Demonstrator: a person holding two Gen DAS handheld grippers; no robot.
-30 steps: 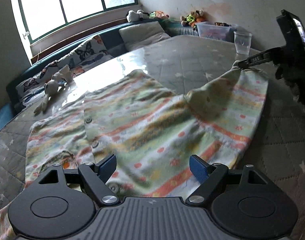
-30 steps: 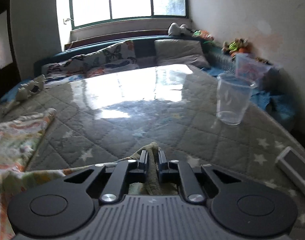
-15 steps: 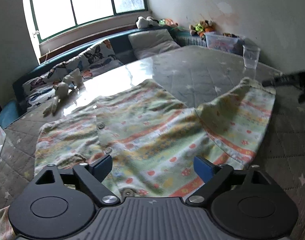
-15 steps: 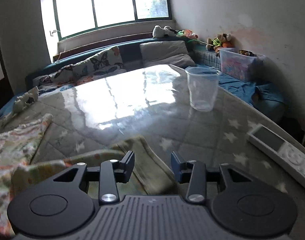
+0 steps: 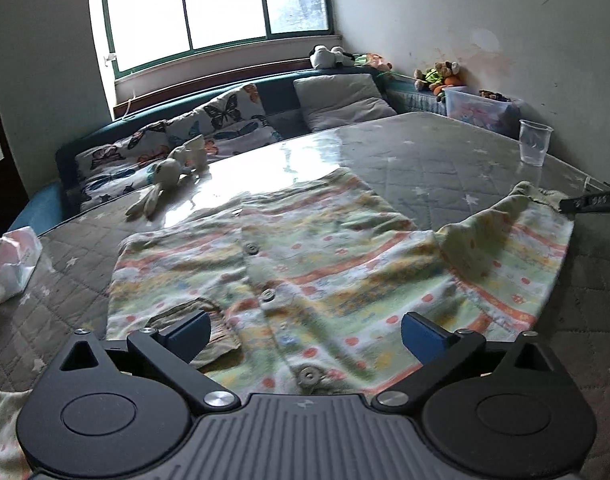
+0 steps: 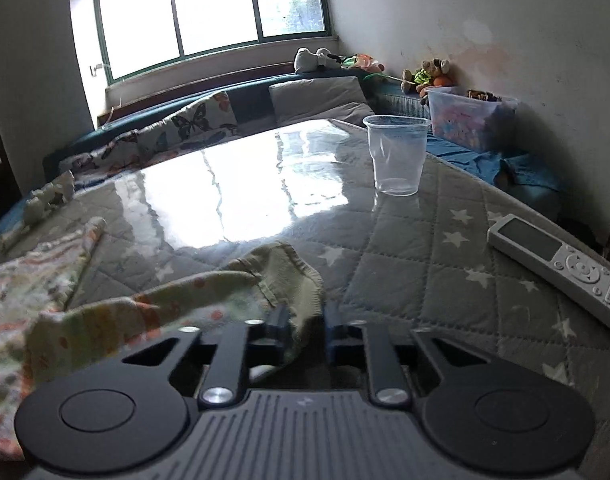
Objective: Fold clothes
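A striped, buttoned baby shirt (image 5: 325, 264) lies spread on the quilted table (image 5: 425, 160), one sleeve drawn out to the right. My left gripper (image 5: 305, 332) hovers over the shirt's near hem; its jaws are opening wide and no cloth is pinched between them. In the right wrist view, my right gripper (image 6: 305, 320) is closing, its pads pressing on the sleeve's green cuff (image 6: 293, 276), which bunches up ahead of the fingertips. That right gripper (image 5: 593, 202) also shows as a dark bar at the sleeve end in the left wrist view.
A clear plastic cup (image 6: 397, 156) stands beyond the cuff, and a white remote (image 6: 553, 260) lies at the right table edge. A plush rabbit (image 5: 161, 184) and a tissue pack (image 5: 13, 264) sit at the left. Cushions and a toy bin line the far bench.
My left gripper drew back and up from the shirt while its jaws widened. My right gripper let go of the cuff, shifted, and shut on it again.
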